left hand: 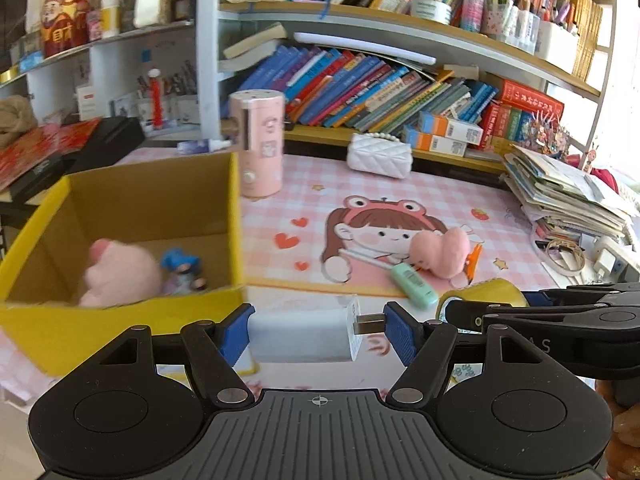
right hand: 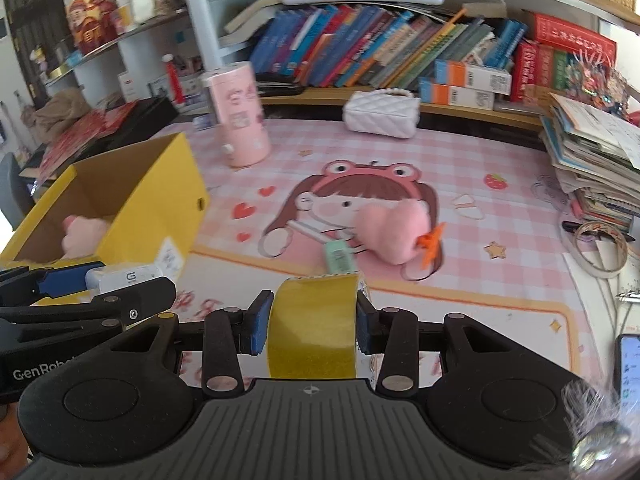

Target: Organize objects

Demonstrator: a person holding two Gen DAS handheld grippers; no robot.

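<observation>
My left gripper (left hand: 318, 332) is shut on a white charger plug (left hand: 304, 334), held lengthwise with its metal prongs against the right pad. It hovers beside the front right corner of an open yellow cardboard box (left hand: 120, 324). Inside the box lie a pink plush (left hand: 120, 276) and a small blue-haired figure (left hand: 182, 270). My right gripper (right hand: 313, 324) is shut on a roll of yellow tape (right hand: 312, 320), above the pink desk mat (right hand: 440, 160). In the right wrist view the left gripper's fingers (right hand: 60, 282) and the charger (right hand: 120, 278) sit at the left, next to the box (right hand: 160, 200).
On the mat lie a pink heart plush (right hand: 392, 232) with an orange clip (right hand: 430, 244) and a mint green stick (right hand: 340, 258). A pink tumbler (right hand: 240, 120) and a white quilted bag (right hand: 382, 114) stand farther back. Book stacks (right hand: 592, 168) and a phone (right hand: 630, 364) crowd the right.
</observation>
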